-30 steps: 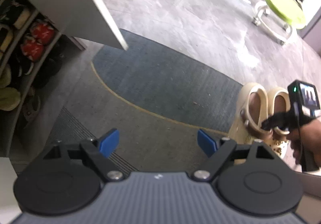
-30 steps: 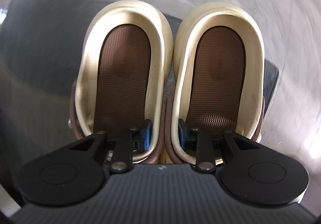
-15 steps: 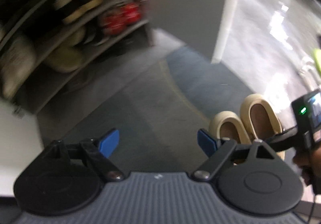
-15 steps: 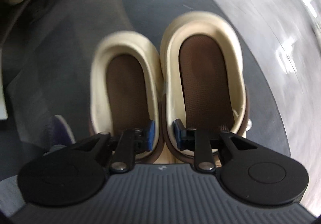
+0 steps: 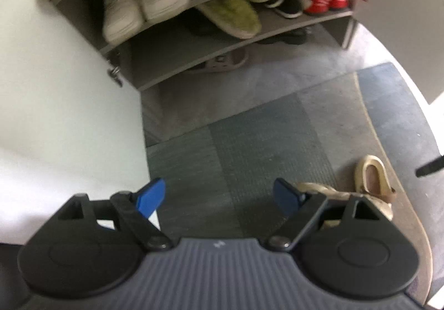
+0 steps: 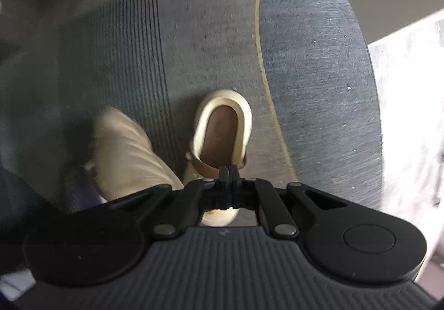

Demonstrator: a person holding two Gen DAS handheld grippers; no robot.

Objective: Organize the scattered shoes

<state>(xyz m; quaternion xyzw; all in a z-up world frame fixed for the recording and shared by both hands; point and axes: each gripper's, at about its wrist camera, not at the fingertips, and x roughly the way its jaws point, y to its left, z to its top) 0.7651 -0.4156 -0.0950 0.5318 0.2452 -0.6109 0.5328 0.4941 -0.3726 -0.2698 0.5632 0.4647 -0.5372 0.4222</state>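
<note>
Grey mat [image 5: 249, 143] before shoe rack [image 5: 180, 65]: cream clogs [image 6: 222, 129] lie loose, one tipped. Right gripper [image 6: 229, 174] pinched together, seemingly empty; left gripper [image 5: 219, 196] wide, empty. Next: regrip pair, shelve.

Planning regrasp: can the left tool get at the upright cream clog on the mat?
Probably yes. The left tool is open and empty, the clog sits upright on the mat to its right, opening uncovered. Only the tipped clog lies beside it.

The left wrist camera looks steeply down past its tool [image 5: 219, 196] toward the shoe rack [image 5: 249, 40] ahead; the right wrist camera stares straight down, close over the mat [image 6: 313, 65]. Both views share the cream clogs [image 5: 371, 179] [image 6: 222, 132] and mat.
</note>
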